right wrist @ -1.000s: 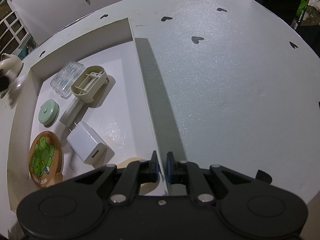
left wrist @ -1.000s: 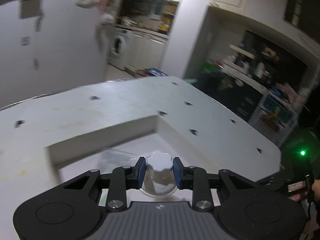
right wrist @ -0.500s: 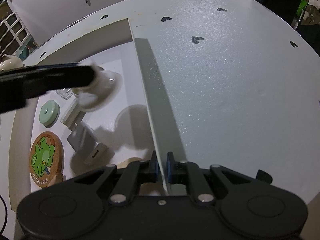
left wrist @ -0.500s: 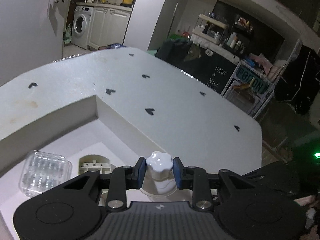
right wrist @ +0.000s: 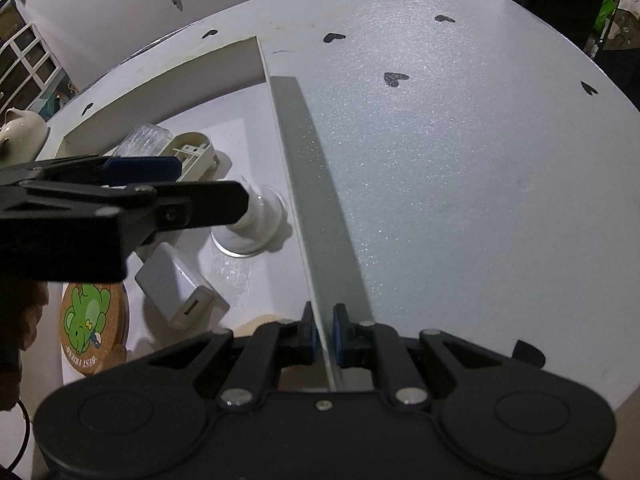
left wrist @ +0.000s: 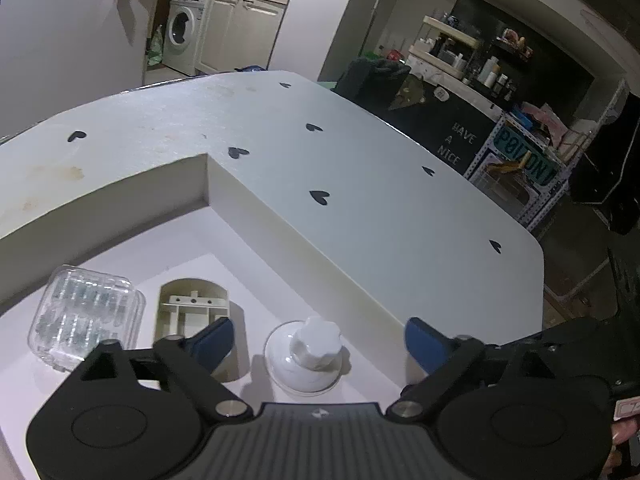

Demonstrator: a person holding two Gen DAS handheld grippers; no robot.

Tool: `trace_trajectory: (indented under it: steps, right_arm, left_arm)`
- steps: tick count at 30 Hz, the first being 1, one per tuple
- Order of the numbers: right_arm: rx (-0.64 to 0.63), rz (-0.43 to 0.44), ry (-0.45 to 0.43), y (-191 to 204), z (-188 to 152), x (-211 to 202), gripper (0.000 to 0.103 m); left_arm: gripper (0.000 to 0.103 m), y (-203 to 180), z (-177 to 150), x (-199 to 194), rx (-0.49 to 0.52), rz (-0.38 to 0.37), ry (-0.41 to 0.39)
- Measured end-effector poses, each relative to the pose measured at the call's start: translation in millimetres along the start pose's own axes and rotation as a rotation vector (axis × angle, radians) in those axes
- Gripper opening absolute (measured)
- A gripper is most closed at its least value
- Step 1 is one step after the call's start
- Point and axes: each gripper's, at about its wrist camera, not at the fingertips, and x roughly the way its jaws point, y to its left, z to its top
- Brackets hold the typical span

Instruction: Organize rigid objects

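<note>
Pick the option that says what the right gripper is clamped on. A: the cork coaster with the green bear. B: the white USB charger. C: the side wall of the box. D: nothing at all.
C: in the right wrist view the right gripper has its blue pads pressed on the thin side wall of the box, while the charger and coaster lie loose inside.

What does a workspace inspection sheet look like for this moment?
Surface: white table with black heart marks.
Job's things: white box holds knobbed suction cup, clear case, beige housing, charger, cork coaster.
Clutter: teapot at table edge.
Grippers: left gripper opening, pads clear of the cup; right gripper shut on the box wall.
Cables: nothing seen.
Surroundings: washing machine, shelves.
</note>
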Motion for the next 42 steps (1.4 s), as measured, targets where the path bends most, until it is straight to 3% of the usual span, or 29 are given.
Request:
trace_trajectory:
  steps: [11,22,32,42]
  right_arm:
    - [0.001,0.001,0.001,1,0,0,0.01]
    - [-0.008,-0.004,-0.003,2,1,2,0.01]
    - [-0.054,0.008,-0.042,1,-6,-1,0.009]
    - [-0.116,0.025,-0.159,1,-22,-11,0.012]
  left_arm:
    - [0.103,1,-4,-62,-0.047,0.014,-0.096]
    - [0.103,11,-23,-135,-0.127,0.172,-0.173]
    - [0.103,0,-61,-150,-0.189,0.325,-0.174]
    - [0.103,-19,-101,-156,-0.201,0.427,-0.271]
